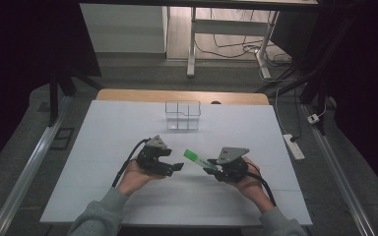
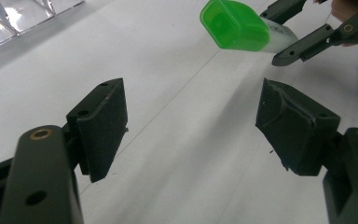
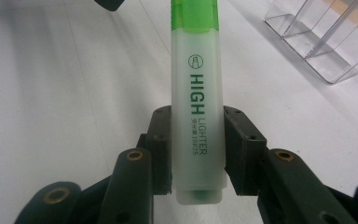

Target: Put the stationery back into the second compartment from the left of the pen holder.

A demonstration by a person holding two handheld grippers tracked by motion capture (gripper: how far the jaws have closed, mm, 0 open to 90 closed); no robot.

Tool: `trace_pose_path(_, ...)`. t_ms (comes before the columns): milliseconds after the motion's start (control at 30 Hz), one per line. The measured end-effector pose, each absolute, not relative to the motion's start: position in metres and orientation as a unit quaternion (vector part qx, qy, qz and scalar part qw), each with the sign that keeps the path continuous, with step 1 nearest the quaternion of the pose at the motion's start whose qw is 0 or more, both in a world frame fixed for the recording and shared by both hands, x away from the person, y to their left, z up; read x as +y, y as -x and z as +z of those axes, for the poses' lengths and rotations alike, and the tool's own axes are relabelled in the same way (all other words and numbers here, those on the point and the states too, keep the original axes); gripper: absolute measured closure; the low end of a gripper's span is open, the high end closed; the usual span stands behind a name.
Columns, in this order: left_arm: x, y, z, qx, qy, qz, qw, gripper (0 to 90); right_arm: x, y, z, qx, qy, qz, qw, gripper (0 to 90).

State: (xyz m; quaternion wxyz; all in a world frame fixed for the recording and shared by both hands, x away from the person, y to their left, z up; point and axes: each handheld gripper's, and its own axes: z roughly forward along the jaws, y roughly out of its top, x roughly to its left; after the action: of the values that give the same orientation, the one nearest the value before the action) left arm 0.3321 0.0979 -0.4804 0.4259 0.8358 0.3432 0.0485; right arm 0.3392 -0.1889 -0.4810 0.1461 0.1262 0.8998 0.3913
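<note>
Green highlighter (image 3: 197, 107) clamped by its barrel in the right gripper (image 3: 197, 154), held above the middle of the worktop (image 1: 103, 147), cap toward the left gripper (image 2: 191, 135). Left gripper spread wide, holding nothing. Clear divided organiser (image 1: 182, 116) near the far edge.

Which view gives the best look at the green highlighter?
The right gripper view: the highlighter runs up the frame, printed label readable, with the right hand-held gripper clamped on its body. The left gripper view shows mainly the green cap end. In the high view it is a small green-tipped stick.
</note>
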Motion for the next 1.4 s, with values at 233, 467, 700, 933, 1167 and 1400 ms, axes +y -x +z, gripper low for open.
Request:
trace_pose_path(233, 0.098, -0.331, -0.478, 0.352, -0.821, 0.036, 0.448, 24.9, -0.186, -0.337, -0.483, 0.898, -0.125, 0.395, 0.15, 65.0)
trace_pose_path(467, 0.094, -0.331, -0.48, 0.352, -0.819, 0.039, 0.452, 25.9, -0.182, -0.335, -0.486, 0.894, -0.124, 0.4, 0.16, 64.9)
trace_pose_path(700, 0.086, -0.332, -0.484, 0.348, -0.822, 0.033, 0.449, 26.3, -0.177, -0.333, -0.491, 0.897, -0.114, 0.395, 0.162, 65.0)
trace_pose_path(933, 0.081, -0.333, -0.488, 0.349, -0.817, 0.021, 0.459, 29.3, -0.171, -0.33, -0.494, 0.896, -0.106, 0.397, 0.169, 64.9)
trace_pose_path(1167, 0.081, -0.337, -0.493, 0.362, -0.801, -0.003, 0.476, 38.6, -0.169, -0.328, -0.495, 0.895, -0.096, 0.399, 0.175, 64.9)
trace_pose_path(1400, 0.081, -0.336, -0.493, 0.354, -0.798, -0.019, 0.488, 55.2, -0.166, -0.327, -0.5, 0.903, -0.087, 0.381, 0.179, 64.9)
